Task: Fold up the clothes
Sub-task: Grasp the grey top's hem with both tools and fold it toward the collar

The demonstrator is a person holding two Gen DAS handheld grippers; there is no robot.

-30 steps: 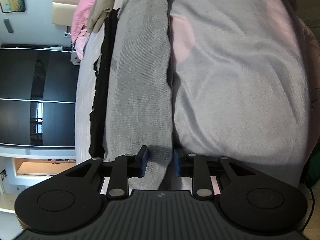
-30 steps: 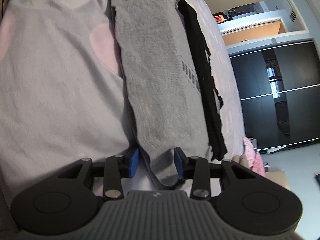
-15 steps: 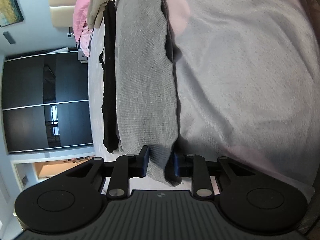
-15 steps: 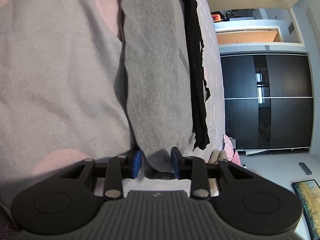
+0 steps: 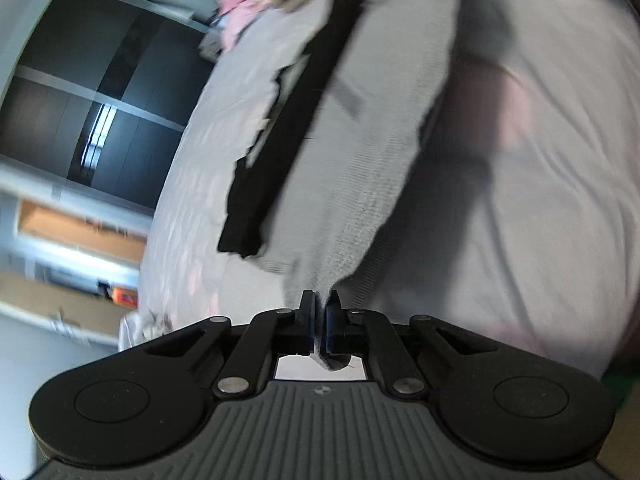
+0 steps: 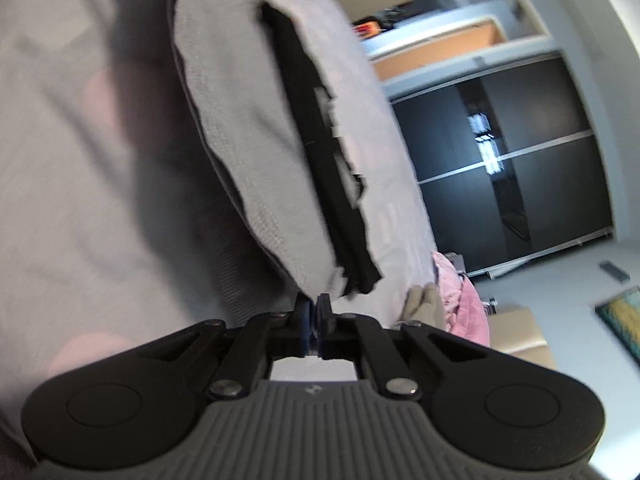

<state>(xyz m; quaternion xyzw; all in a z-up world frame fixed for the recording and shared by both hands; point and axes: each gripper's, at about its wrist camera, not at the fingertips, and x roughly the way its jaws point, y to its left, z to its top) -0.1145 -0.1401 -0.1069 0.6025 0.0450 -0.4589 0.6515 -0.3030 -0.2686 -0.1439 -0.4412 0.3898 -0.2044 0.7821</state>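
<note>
Left wrist view first: the left gripper (image 5: 320, 316) has its jaws clamped tight on one end of the grey garment (image 5: 372, 152), a tuft of cloth poking out behind the pads. A second ago those jaws stood apart with the same end lying loose between them; now they have bitten and the end hangs lifted off the bed (image 5: 540, 200), the cloth pulled into a taut point. In the right wrist view the right gripper (image 6: 313, 320) has likewise pinched shut on the garment's other end (image 6: 256, 152), where a second ago it only straddled it. Both views are blurred and tilted compared with the earlier ones, which fits hands rising and rolling.

For the task this reads as the pick-up done: both ends are held, so the piece can probably be raised and carried over to make the next fold.

Outward from the claws, the garment runs as one long grey strip across the bed, with a narrow black garment (image 5: 288, 128) lying along its edge, touching or under it; I cannot tell which. Count: two grippers, one grey piece, one black piece, one bed with a pale dotted cover. Farther off there is one heap of pink and beige clothes (image 5: 256, 4), and one dark wardrobe (image 6: 520, 160) by the wall.
</note>
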